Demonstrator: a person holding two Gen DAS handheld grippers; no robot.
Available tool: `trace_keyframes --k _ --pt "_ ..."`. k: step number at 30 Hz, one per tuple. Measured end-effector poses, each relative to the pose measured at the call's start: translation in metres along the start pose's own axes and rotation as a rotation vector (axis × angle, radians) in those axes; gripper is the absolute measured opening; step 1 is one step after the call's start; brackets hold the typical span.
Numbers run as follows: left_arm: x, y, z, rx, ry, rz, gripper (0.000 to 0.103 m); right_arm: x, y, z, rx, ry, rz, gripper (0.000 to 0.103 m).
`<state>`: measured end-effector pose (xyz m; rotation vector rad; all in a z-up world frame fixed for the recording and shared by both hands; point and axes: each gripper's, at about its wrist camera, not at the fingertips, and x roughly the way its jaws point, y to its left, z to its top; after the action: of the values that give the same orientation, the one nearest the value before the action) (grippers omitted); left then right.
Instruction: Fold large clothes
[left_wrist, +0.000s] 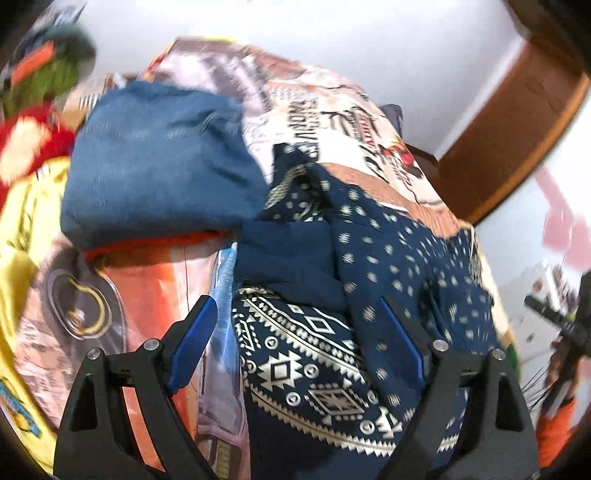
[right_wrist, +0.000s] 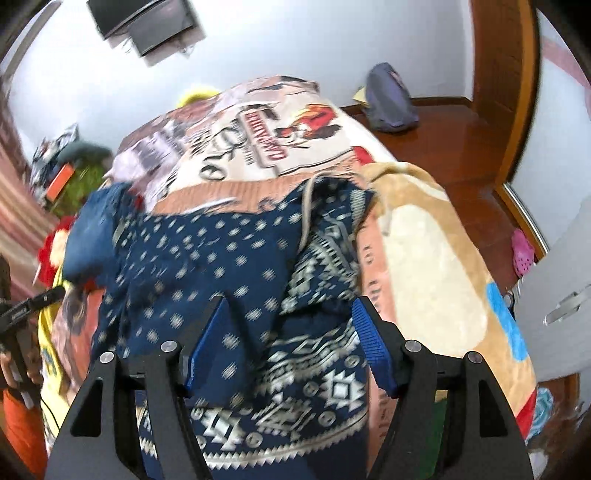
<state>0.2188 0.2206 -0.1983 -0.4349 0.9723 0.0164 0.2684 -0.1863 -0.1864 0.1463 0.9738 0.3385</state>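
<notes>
A large navy garment with white dots and a geometric white border (left_wrist: 332, 350) lies crumpled on the printed bedspread (left_wrist: 325, 110). It also shows in the right wrist view (right_wrist: 229, 266). My left gripper (left_wrist: 299, 314) is open, its blue pads either side of the garment's patterned hem, just above it. My right gripper (right_wrist: 290, 310) is open over the same garment, fingers apart above the dotted and patterned folds. Neither holds cloth.
A folded blue denim piece (left_wrist: 159, 162) sits on an orange garment at the left. Yellow and red cloth (left_wrist: 26, 177) lie further left. A tan blanket (right_wrist: 436, 251) covers the bed's right side. A purple bag (right_wrist: 391, 99) lies on the wooden floor.
</notes>
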Motion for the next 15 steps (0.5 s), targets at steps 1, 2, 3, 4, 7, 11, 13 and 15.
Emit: trace_keyframes --k 1,2,3,4,7,11,13,15 --pt "0.005 0.005 0.002 -0.025 0.008 -0.009 0.087 0.002 -0.005 0.001 0.015 0.005 -0.005 0.066" --pt "0.012 0.013 0.004 -0.057 0.02 -0.023 0.087 0.006 -0.009 0.003 0.029 0.011 -0.006 0.066" --pt "0.018 0.017 0.005 -0.076 0.031 -0.035 0.087 0.014 -0.015 0.005 0.047 0.025 -0.006 0.066" --pt "0.026 0.022 0.007 -0.098 0.048 -0.051 0.087 0.018 -0.017 0.006 0.058 0.038 -0.005 0.066" --pt "0.051 0.031 0.009 -0.151 0.092 -0.092 0.087 0.042 -0.026 0.008 0.079 0.101 0.005 0.066" --pt "0.087 0.04 0.016 -0.197 0.133 -0.109 0.087 0.067 -0.034 0.009 0.108 0.138 0.024 0.066" --pt "0.101 0.044 0.02 -0.222 0.147 -0.127 0.087 0.077 -0.04 0.01 0.143 0.149 0.044 0.066" --pt "0.112 0.045 0.025 -0.241 0.157 -0.151 0.087 0.088 -0.046 0.012 0.179 0.149 0.067 0.066"
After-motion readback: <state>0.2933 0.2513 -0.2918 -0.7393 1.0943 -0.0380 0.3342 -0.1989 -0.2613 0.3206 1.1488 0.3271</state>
